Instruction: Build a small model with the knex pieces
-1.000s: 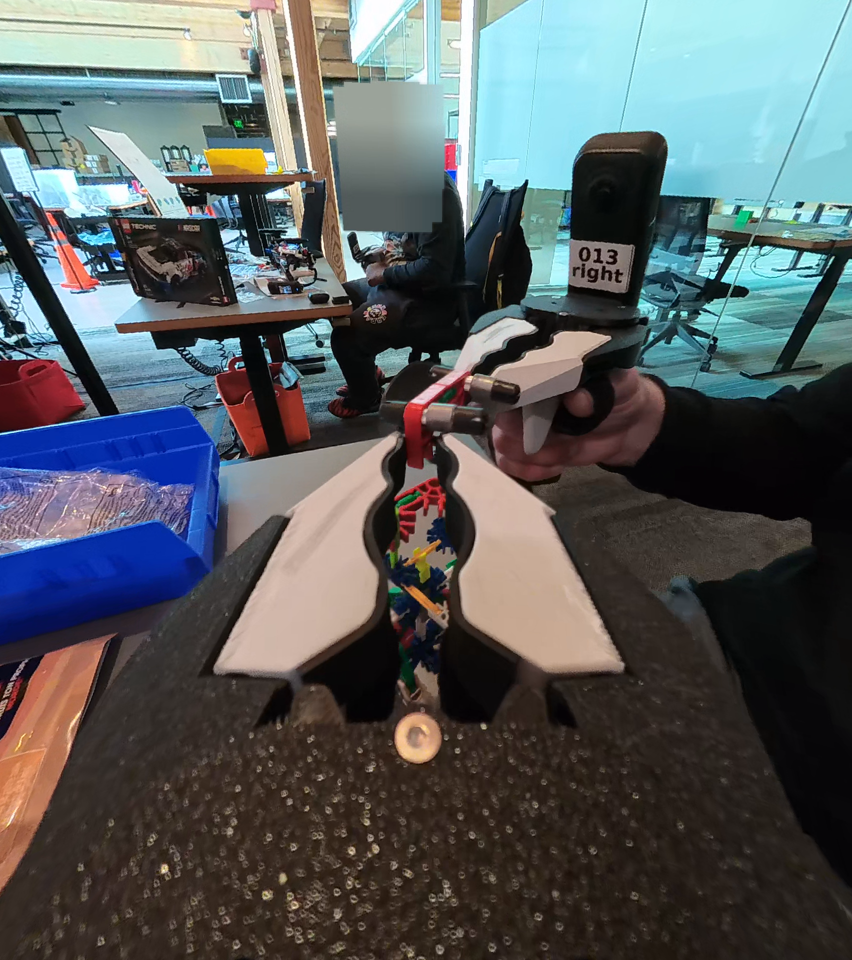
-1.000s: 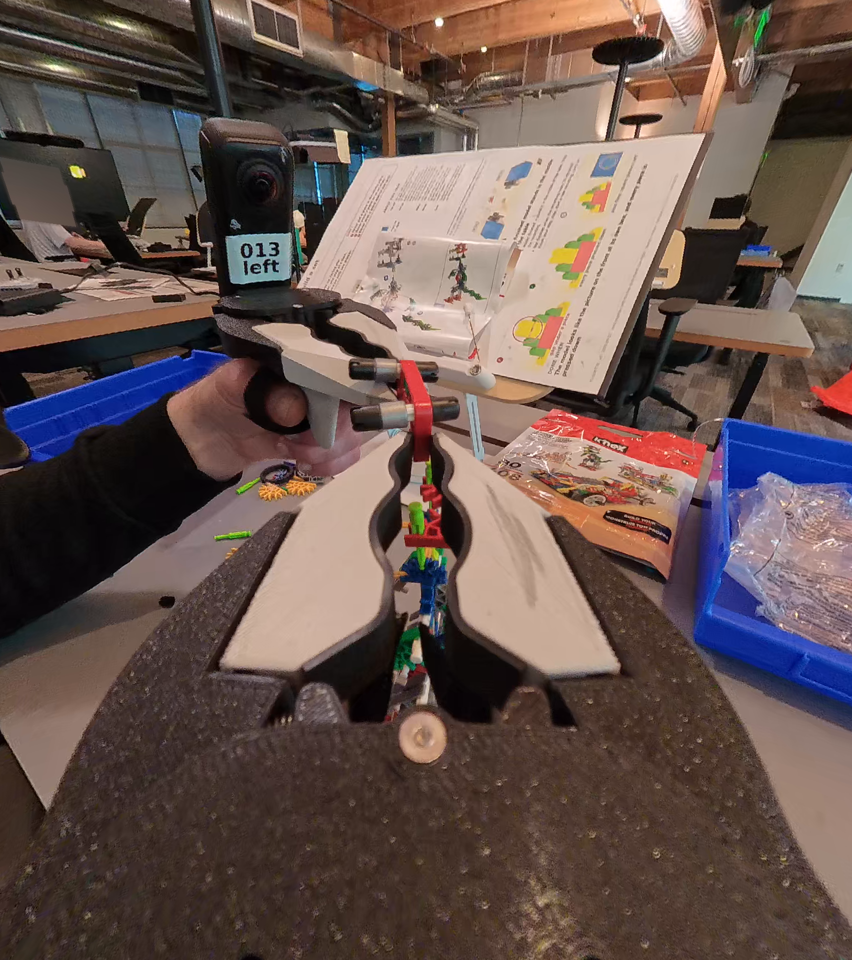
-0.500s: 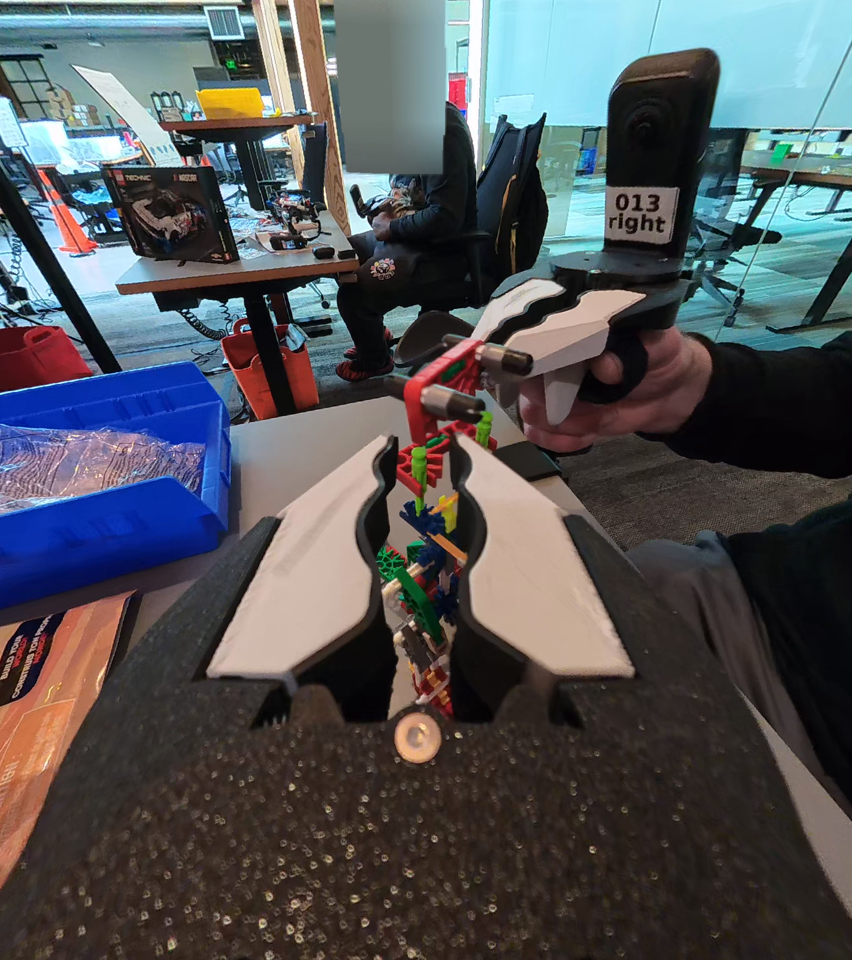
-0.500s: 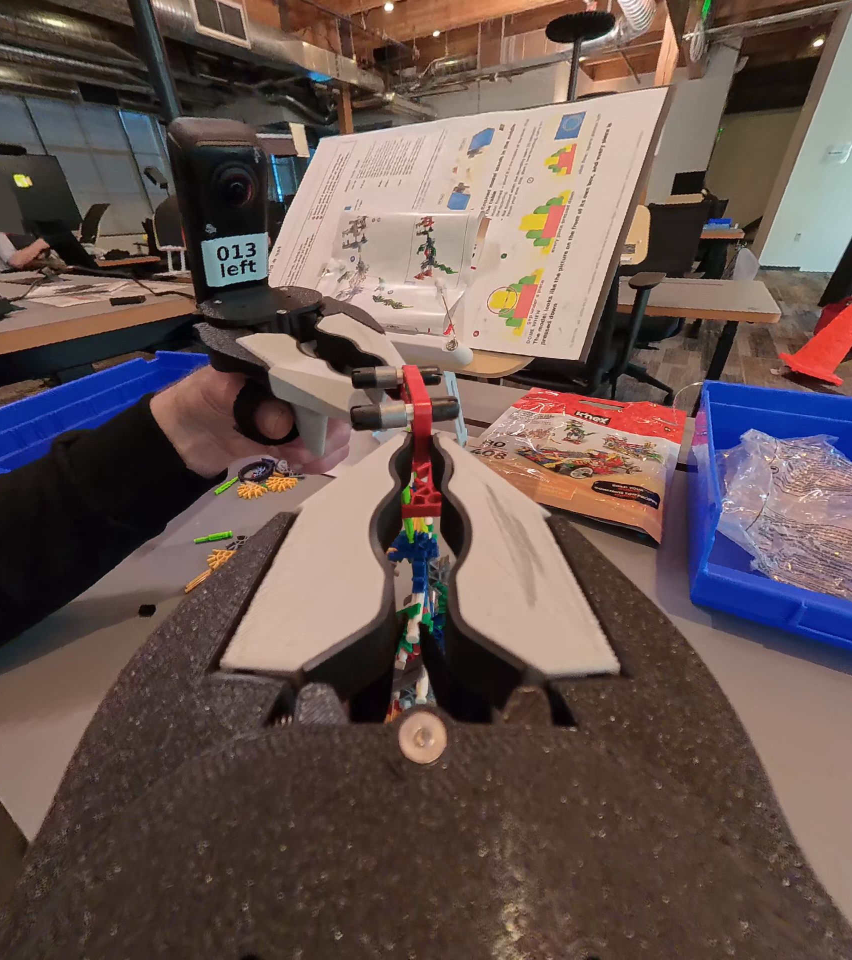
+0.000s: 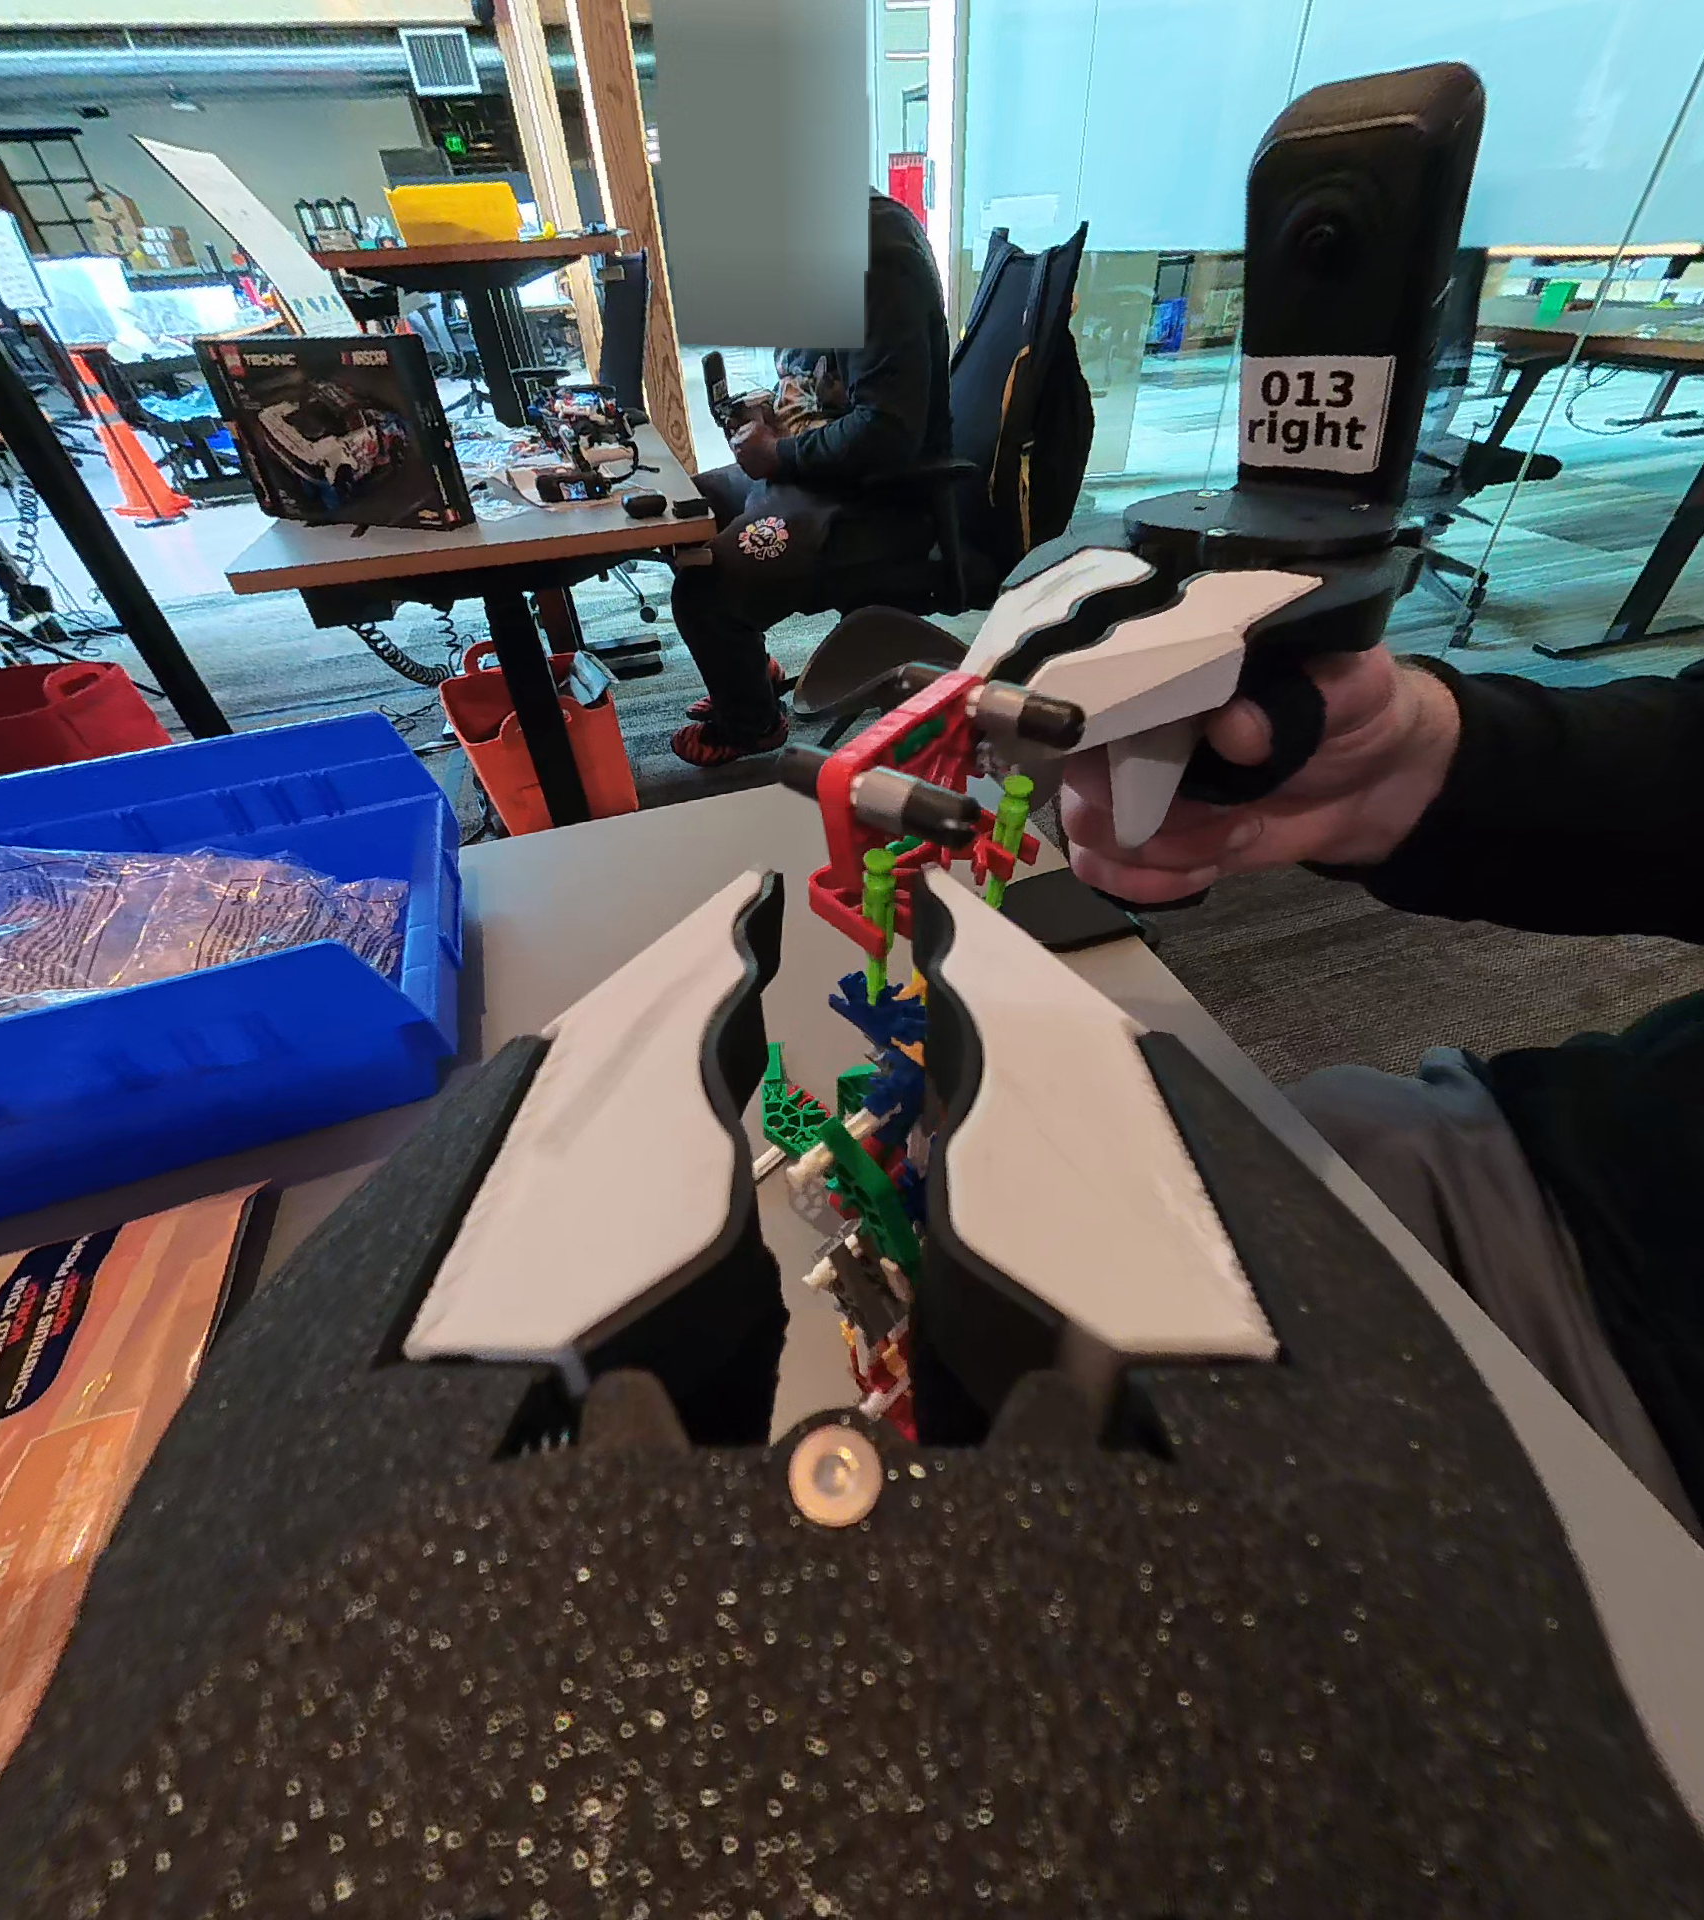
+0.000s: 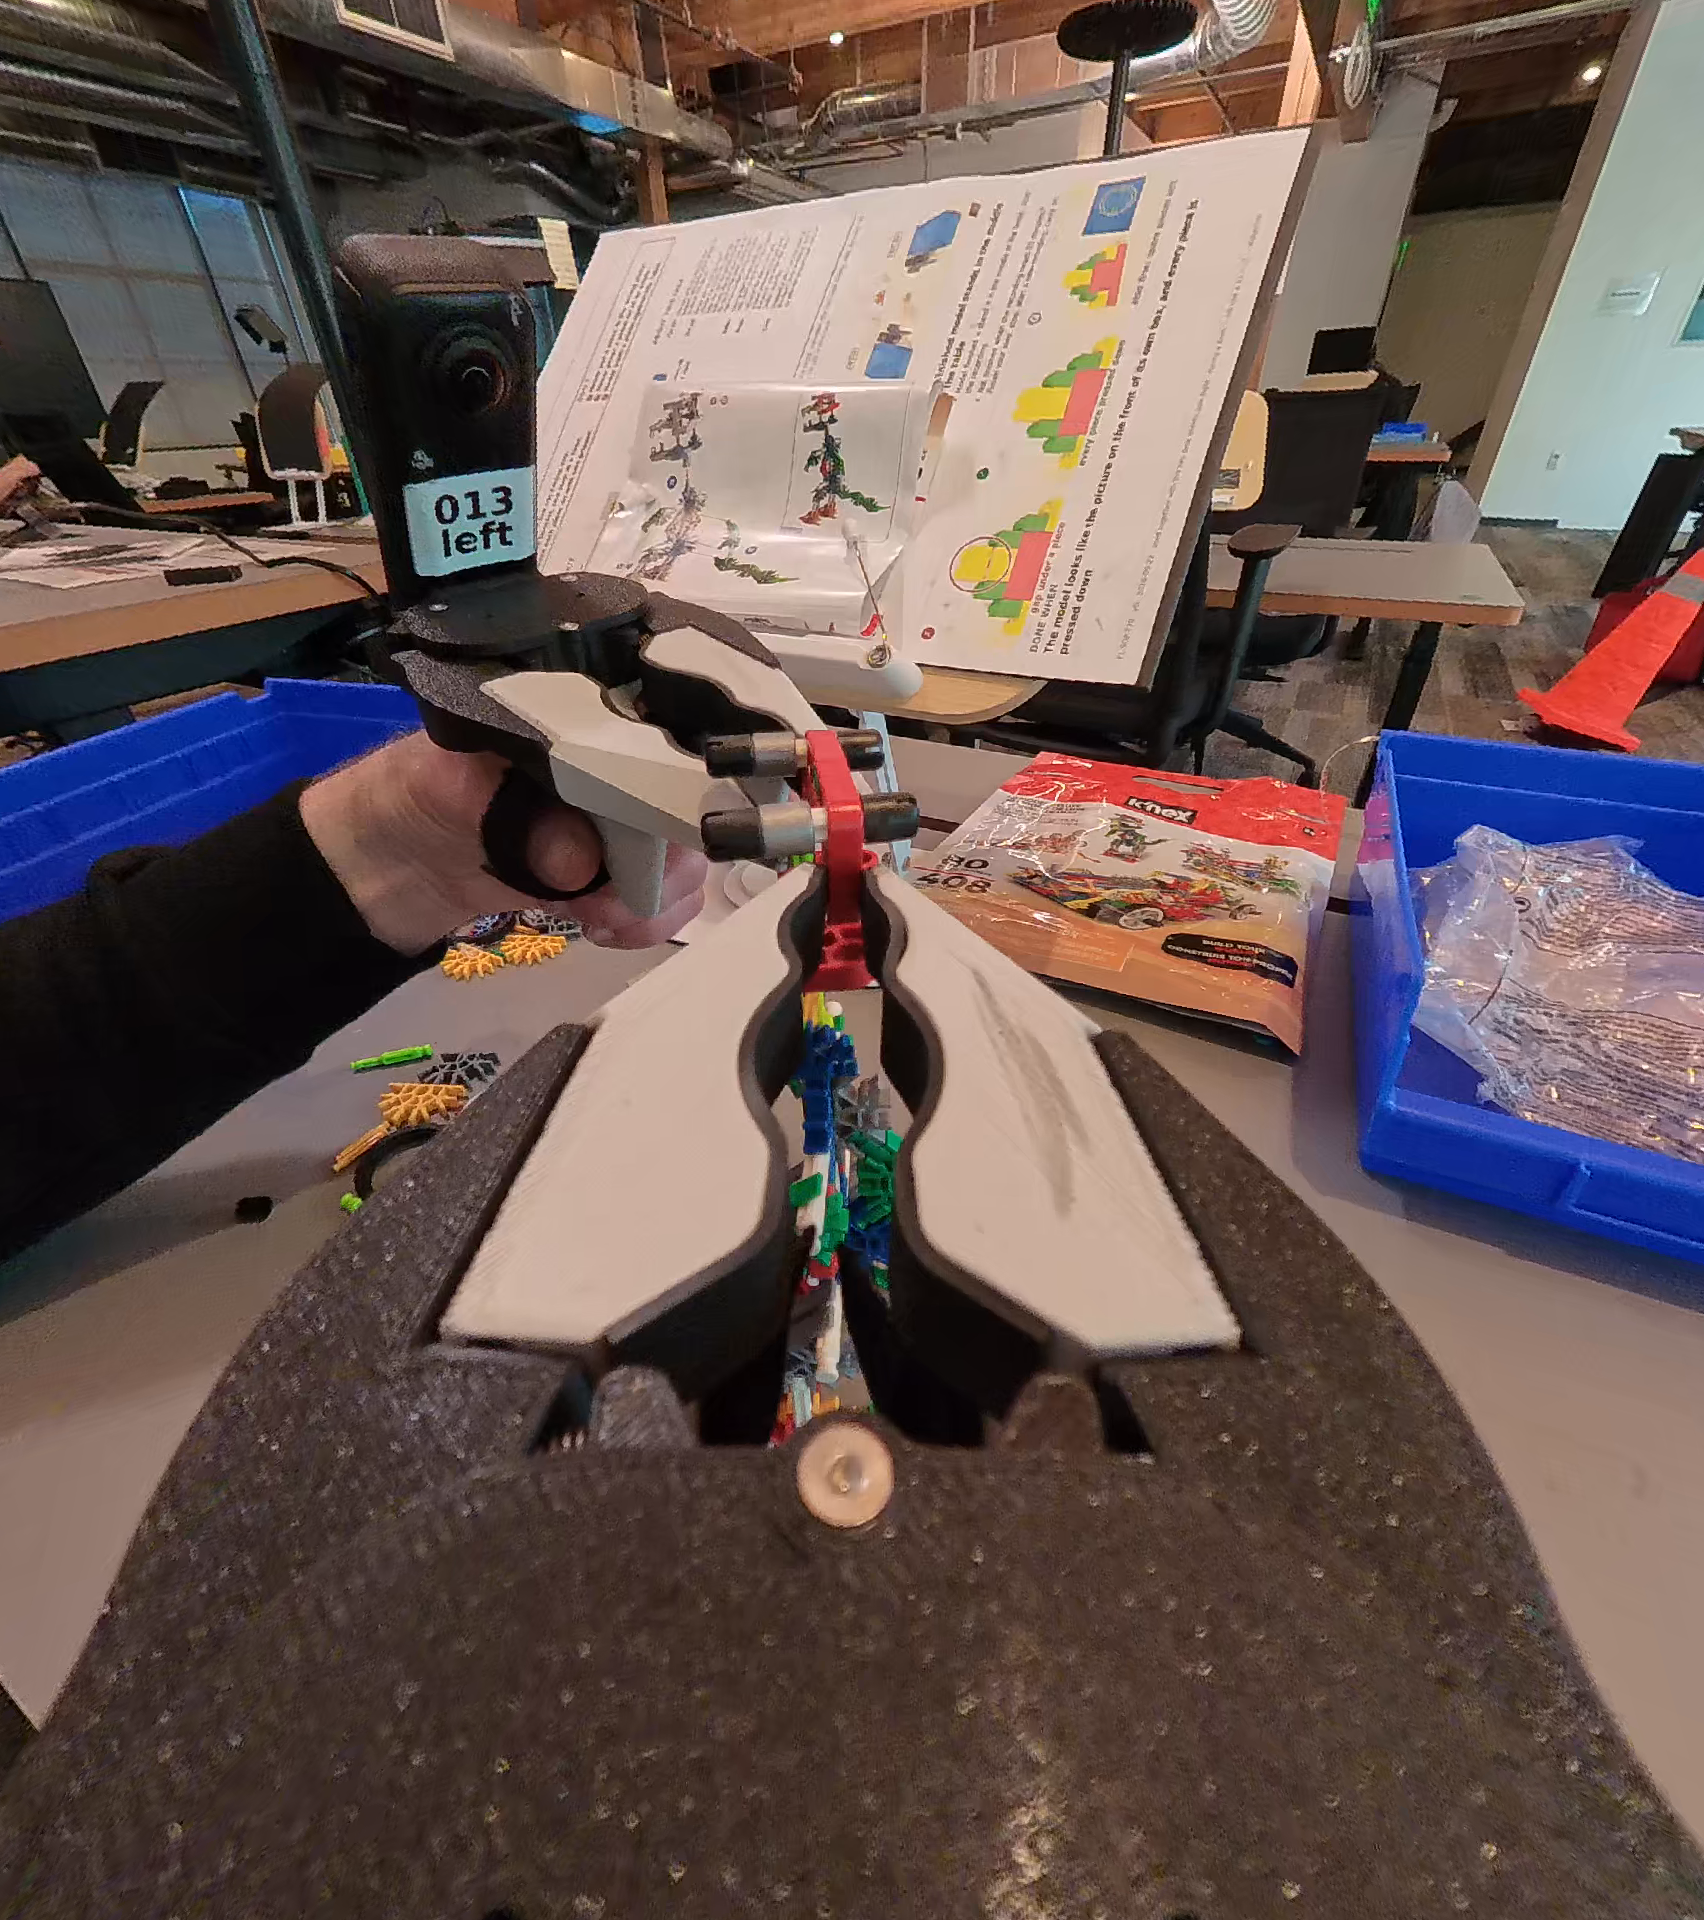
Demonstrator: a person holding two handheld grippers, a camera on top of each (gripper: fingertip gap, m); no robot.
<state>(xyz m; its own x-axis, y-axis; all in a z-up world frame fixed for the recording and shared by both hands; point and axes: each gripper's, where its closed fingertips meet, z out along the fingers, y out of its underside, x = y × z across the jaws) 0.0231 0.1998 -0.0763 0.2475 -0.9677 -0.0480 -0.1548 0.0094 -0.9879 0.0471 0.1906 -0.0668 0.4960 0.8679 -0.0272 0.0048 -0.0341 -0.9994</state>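
The right gripper (image 6: 840, 878) is pressed together on the red top piece (image 6: 832, 800) of a colourful toy model (image 5: 863, 1153) built from plastic rods and connectors. Its two fingers touch the red piece on both sides, just below two short black-and-silver cylinders that cross it. The model hangs down from there, lifted above the grey bench (image 6: 1450, 1507), with blue, green, yellow and white parts running back between the fingers.

The left gripper (image 5: 848, 894) faces the right one from the other side of the model. Its fingers are spread a little. The lower part of the model lies in the gap, close against the right finger, while bare bench shows between the model and the left finger. In the right wrist view the tips of the left gripper sit beside the two cylinders. A hand in a black sleeve holds each gripper, the right hand (image 5: 1274, 790) and the left hand (image 6: 432, 831).

A blue bin (image 5: 152, 1091) holding clear plastic bags (image 5: 152, 925) stands on the bench. Just beside it lies a red and orange toy packet (image 6: 1139, 883). Behind the packet, a tilted board carries printed instruction sheets (image 6: 931, 395). Loose yellow and green pieces (image 6: 422, 1101) are scattered on the bench below the left hand, near a second blue bin (image 6: 152, 758).
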